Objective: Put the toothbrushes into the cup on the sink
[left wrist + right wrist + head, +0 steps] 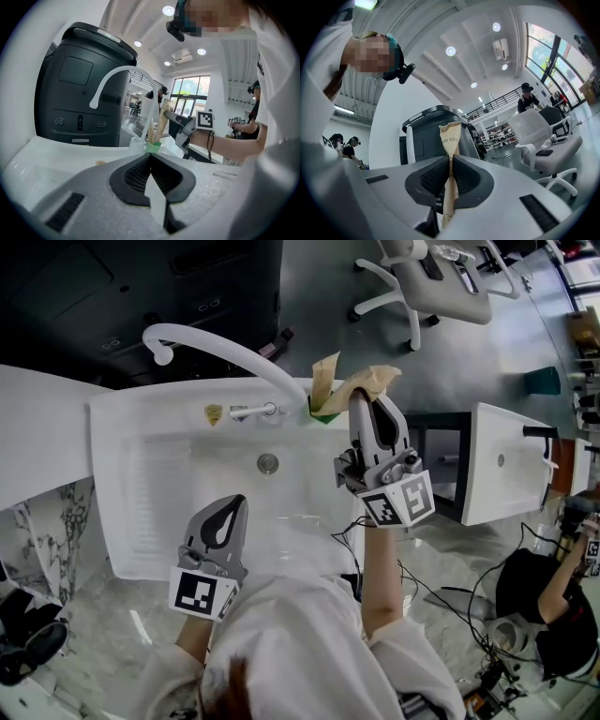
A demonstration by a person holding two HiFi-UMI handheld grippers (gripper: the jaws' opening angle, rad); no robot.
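A green cup (323,414) stands on the back rim of the white sink (150,512), beside the faucet base, and holds one tan paper-wrapped toothbrush (323,374). My right gripper (361,401) is just right of the cup, shut on a second paper-wrapped toothbrush (450,140) that stands upright between the pads, its top (377,379) leaning over the cup. In the left gripper view the cup (153,146) and the right gripper (185,125) show beyond my jaws. My left gripper (238,502) hovers over the basin's near side, shut with nothing in it (151,157).
A curved white faucet (216,345) arches over the basin, above the drain (268,463). A large black machine (141,287) stands behind the sink. To the right are a white cabinet (506,465), an office chair (422,282) and another person (553,596).
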